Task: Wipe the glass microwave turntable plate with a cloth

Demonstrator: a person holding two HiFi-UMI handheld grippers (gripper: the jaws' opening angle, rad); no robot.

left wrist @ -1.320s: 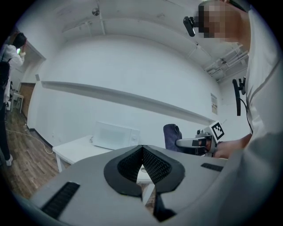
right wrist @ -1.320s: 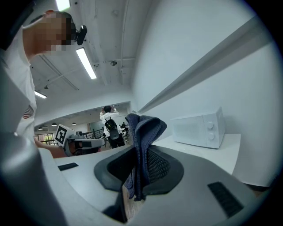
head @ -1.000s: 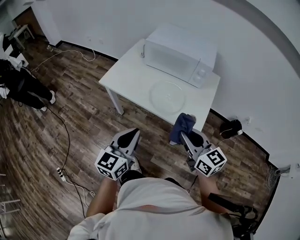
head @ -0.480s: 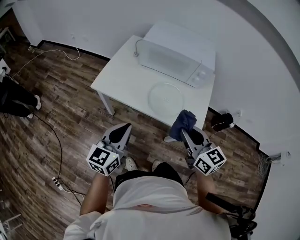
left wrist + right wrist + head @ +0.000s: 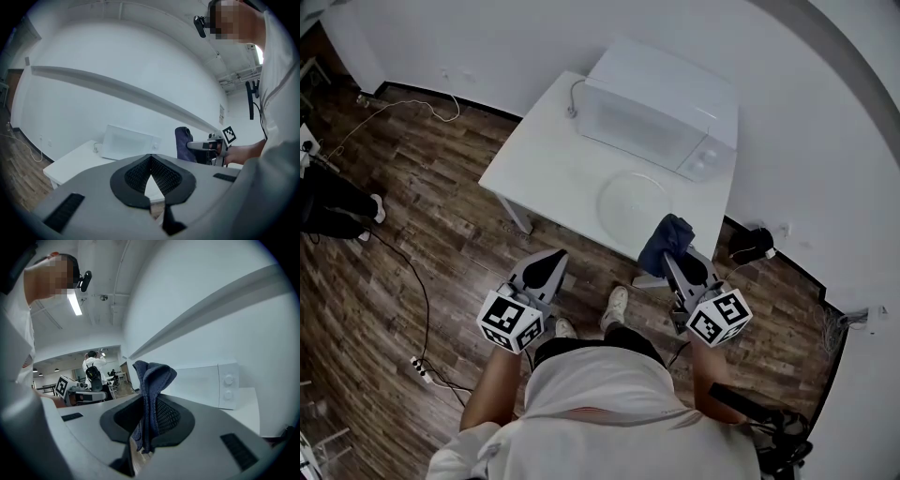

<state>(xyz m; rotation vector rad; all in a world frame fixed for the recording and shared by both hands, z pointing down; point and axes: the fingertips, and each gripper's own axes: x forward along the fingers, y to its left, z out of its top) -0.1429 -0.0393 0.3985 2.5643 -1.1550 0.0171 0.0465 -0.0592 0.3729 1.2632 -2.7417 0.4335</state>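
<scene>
The clear glass turntable plate (image 5: 634, 199) lies on the white table (image 5: 546, 164), in front of the white microwave (image 5: 659, 111). My right gripper (image 5: 675, 251) hovers just short of the table's near edge, shut on a dark blue cloth (image 5: 667, 238) that sticks up between its jaws (image 5: 149, 394). My left gripper (image 5: 549, 263) hangs over the wooden floor, left of the table's corner, its jaws closed with nothing between them (image 5: 150, 168). In the left gripper view the microwave (image 5: 130, 142) and the cloth (image 5: 184, 144) appear ahead.
A table leg (image 5: 516, 216) stands near my left gripper. Cables (image 5: 412, 281) and a power strip (image 5: 419, 369) lie on the floor at left. A dark object (image 5: 748, 243) sits by the wall right of the table. A person stands far off (image 5: 92, 366).
Over the last second I have stepped closer to the table; it and the plate now sit nearer both grippers. The cloth stays clamped in the right gripper.
</scene>
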